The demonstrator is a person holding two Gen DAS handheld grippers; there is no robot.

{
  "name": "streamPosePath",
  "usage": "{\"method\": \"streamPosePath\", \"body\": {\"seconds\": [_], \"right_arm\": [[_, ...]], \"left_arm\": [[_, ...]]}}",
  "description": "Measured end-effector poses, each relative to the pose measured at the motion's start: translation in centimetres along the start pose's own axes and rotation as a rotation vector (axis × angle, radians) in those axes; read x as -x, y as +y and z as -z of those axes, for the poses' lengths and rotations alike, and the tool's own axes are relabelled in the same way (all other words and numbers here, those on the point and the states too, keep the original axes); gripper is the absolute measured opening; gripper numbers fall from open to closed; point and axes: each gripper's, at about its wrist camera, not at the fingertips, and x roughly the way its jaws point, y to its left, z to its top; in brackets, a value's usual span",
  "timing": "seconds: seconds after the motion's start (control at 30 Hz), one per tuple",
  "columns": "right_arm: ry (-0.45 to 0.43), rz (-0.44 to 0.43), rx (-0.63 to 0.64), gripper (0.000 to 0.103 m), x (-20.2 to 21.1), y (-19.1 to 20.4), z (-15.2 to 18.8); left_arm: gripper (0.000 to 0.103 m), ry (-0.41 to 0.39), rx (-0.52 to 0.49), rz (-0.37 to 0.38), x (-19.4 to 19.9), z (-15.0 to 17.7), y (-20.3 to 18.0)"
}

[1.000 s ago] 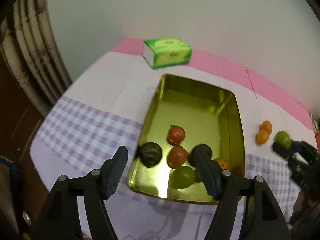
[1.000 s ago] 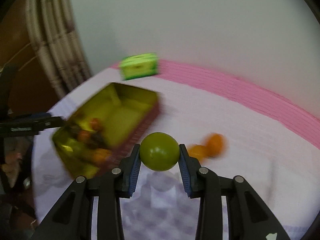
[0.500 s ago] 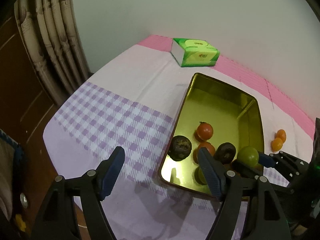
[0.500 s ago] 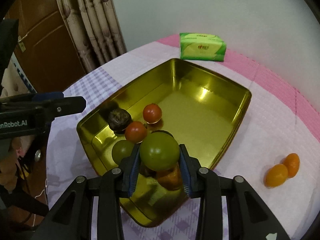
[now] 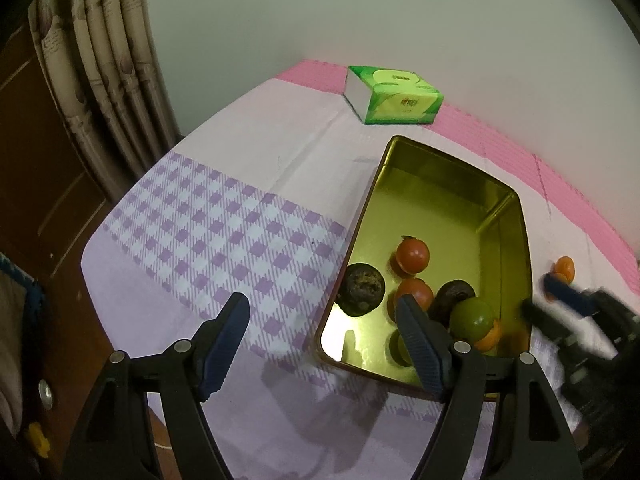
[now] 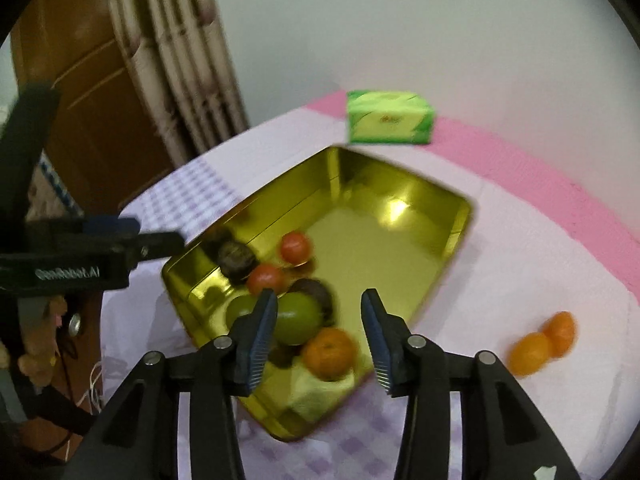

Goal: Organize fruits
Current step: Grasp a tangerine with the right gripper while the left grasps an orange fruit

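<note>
While the tin is filling: most fruit is sitting inside the gold tin
Left out: two oranges are waiting on the desk
Right tongs: having just been opening, holding nothing, green fruit dropped in
Left tongs: gaping wide, empty

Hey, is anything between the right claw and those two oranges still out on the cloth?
Nothing visible. The right claw is open and empty, and the two oranges lie on bare cloth to its right, outside the tin.
</note>
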Motion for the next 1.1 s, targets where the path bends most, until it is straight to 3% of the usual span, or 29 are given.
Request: {"method": "streamPosePath", "body": {"seconds": [0.13,0.27,0.43,0.77,0.9,1.0,1.1], "right_arm": [[-0.004,0.135,-0.083,0.045,1.6,-5.5,0.2],[0.092,0.258,-0.218,0.045,1.1,-12.1,0.5],[0.168,0.277,-0.337,0.046,-0.3,-16.2,0.3],[0.276,0.243,-0.479,0.048,-4.4,-18.1,1.0],[0.262,0.212,-0.493,0.038,-4.5,-18.7,1.6],[0.211,0.185,-0.51,0.038,-3.1,-19.2,2.3],[0.14,0.234,-0.467,0.038,-0.9,-19.3,3.4]], "left_arm": [[0.076,0.004,-0.001,0.0,-0.1,0.0,0.0],[0.076,0.011,-0.008,-0.005,-0.3,0.1,-0.2],[0.076,0.018,-0.017,-0.012,-0.6,0.2,-0.3],[0.076,0.033,-0.021,-0.02,-1.1,0.4,-0.4],[0.076,0.005,-0.026,-0.05,-0.9,0.3,-0.5],[0.076,-0.022,-0.051,-0.056,-0.4,0.3,-1.2],[0.076,-0.035,-0.114,-0.029,0.3,0.3,-3.2]]}}
